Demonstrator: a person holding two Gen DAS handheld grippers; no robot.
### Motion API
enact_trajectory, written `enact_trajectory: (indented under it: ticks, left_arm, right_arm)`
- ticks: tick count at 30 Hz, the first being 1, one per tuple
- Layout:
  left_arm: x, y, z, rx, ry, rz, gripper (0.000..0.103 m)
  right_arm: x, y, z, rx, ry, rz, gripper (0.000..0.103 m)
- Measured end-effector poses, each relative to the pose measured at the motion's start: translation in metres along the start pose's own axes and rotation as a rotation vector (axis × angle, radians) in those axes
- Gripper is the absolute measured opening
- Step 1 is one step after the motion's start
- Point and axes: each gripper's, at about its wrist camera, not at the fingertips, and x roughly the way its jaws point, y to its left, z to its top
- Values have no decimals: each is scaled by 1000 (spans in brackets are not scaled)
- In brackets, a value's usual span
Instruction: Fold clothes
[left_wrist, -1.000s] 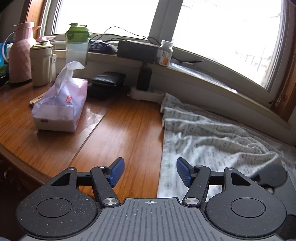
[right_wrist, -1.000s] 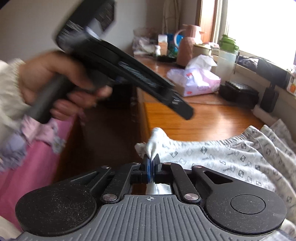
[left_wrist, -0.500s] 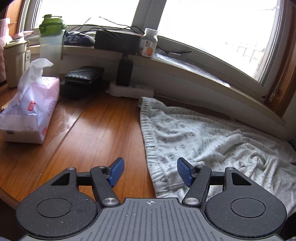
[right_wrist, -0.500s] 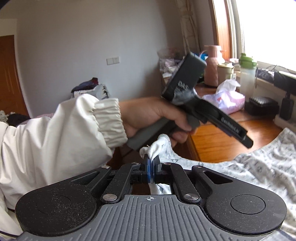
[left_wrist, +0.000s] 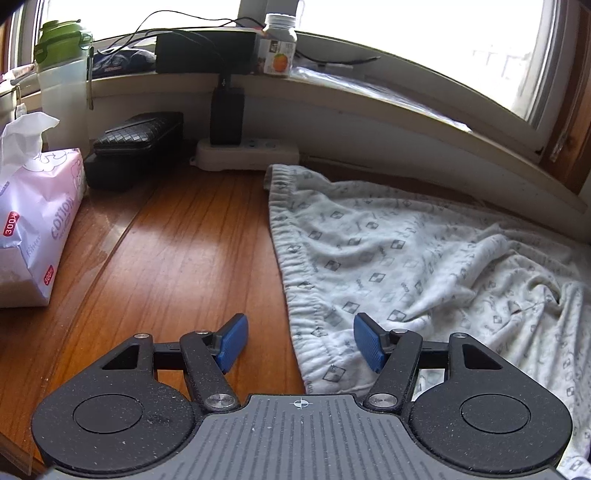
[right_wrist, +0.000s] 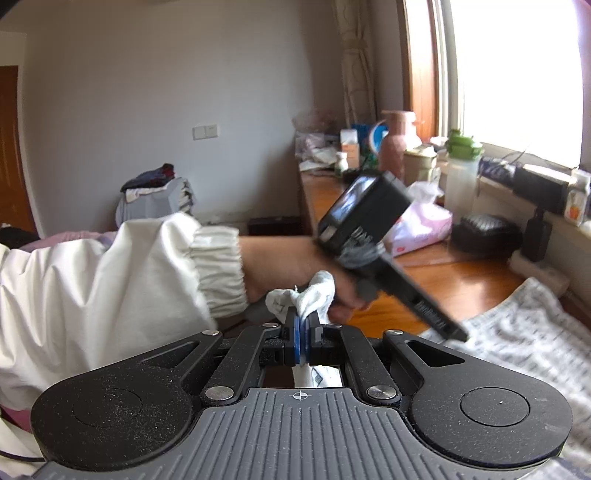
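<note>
A pale grey patterned garment lies spread on the wooden table, its elastic waistband running along the left edge toward me. My left gripper hangs open just above the near end of that waistband, nothing between its blue pads. In the right wrist view my right gripper is shut on a bunched corner of the garment, lifted off the table. The rest of the cloth trails down to the right. A hand in a white sleeve holds the left gripper's body ahead.
A pink tissue pack sits at the left of the table. A black woven case, a white power strip with a black adapter, a green-lidded bottle and a pill jar stand along the windowsill.
My left gripper has swung right and down, from the bare wood to over the waistband. My right gripper has risen with the pinched corner still in it.
</note>
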Motion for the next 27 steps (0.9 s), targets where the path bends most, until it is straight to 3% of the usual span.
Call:
enact_trajectory:
  ticks: [4, 11, 19, 23, 26, 27]
  left_arm:
    - [-13, 9, 4, -40, -51, 34, 69]
    - [-47, 32, 8, -137, -167, 88, 73]
    - [-59, 20, 4, -131, -211, 69, 73]
    - [-53, 7, 6, -120, -212, 32, 73]
    - [-43, -2, 7, -108, -203, 12, 73]
    - [-38, -4, 7, -105, -196, 6, 73]
  right_arm:
    - [0, -24, 15, -69, 0, -73, 4]
    - [19, -103, 51, -227, 49, -207, 4]
    - [91, -190, 59, -437, 180, -345, 4]
    - [131, -229, 43, -430, 224, -408, 4]
    - [152, -252, 27, -365, 274, -469, 13]
    - [153, -256, 23, -337, 281, -489, 30]
